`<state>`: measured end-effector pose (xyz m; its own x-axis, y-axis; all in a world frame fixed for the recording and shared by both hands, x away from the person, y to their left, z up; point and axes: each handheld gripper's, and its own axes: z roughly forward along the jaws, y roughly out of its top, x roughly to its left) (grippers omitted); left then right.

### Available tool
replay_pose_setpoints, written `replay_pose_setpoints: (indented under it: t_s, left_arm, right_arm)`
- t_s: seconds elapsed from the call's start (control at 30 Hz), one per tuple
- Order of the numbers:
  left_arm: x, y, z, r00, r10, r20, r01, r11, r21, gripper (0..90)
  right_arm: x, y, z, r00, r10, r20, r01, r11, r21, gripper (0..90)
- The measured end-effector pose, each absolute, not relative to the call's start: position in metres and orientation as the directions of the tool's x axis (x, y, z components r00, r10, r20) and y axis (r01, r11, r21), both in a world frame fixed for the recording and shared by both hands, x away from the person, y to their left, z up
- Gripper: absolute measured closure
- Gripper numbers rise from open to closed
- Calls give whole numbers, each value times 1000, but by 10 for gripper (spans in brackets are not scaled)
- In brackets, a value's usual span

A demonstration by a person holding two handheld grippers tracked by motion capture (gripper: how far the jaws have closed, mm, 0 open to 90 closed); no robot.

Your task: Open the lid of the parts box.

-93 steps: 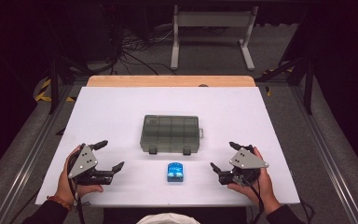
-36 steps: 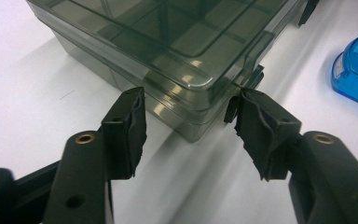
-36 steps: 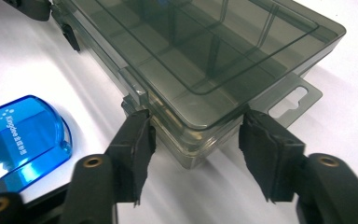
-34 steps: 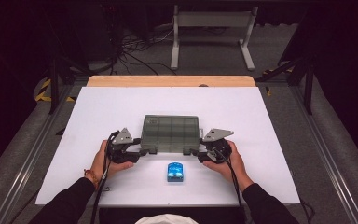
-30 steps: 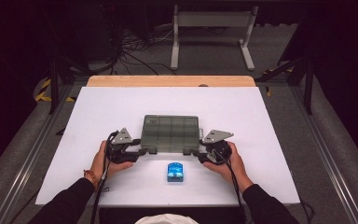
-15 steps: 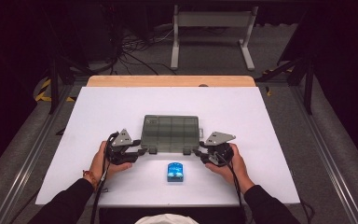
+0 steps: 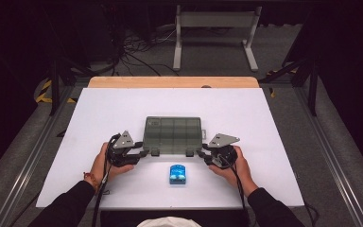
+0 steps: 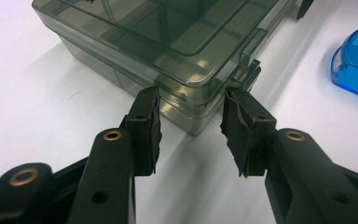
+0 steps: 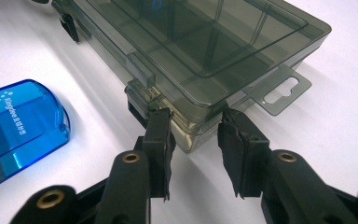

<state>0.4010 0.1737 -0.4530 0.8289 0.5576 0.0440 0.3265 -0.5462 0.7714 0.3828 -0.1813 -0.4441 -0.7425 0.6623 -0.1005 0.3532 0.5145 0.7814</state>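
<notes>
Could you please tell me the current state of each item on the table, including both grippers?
Compartment box: lid closed, lying flat.
Blue sharpener: lying flat, untouched, apart from the box.
Left gripper: jaws just closing, straddling the box's near corner, pads not yet pressing.
Right gripper: jaws just closing, straddling its near corner, pads not yet pressing.

Smoky grey translucent compartment box (image 7: 172,134) lay flat at the middle of the white table, lid shut, inner dividers visible through it. Two dark latches sat on its near long edge; a hang tab (image 9: 279,91) stuck out from one short end. Near corners sat between the jaws.
</notes>
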Motion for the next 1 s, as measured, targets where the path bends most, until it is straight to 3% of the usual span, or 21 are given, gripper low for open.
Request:
replay_pose_setpoints:
  t_s: [0.4,0.8,1.0]
  left_arm:
    - [395,176,-447,830,554,63,306,-548,779,662]
    - [391,185,-441,824,559,90,272,-531,803,871]
    - [391,184,-440,818,566,105,271,-539,798,898]
  right_arm:
    - [381,-183,-441,-737,669,-101,342,497,797,691]
    - [378,-190,-435,-730,672,-124,315,492,811,851]
    - [378,-190,-435,-736,664,-135,305,503,809,900]
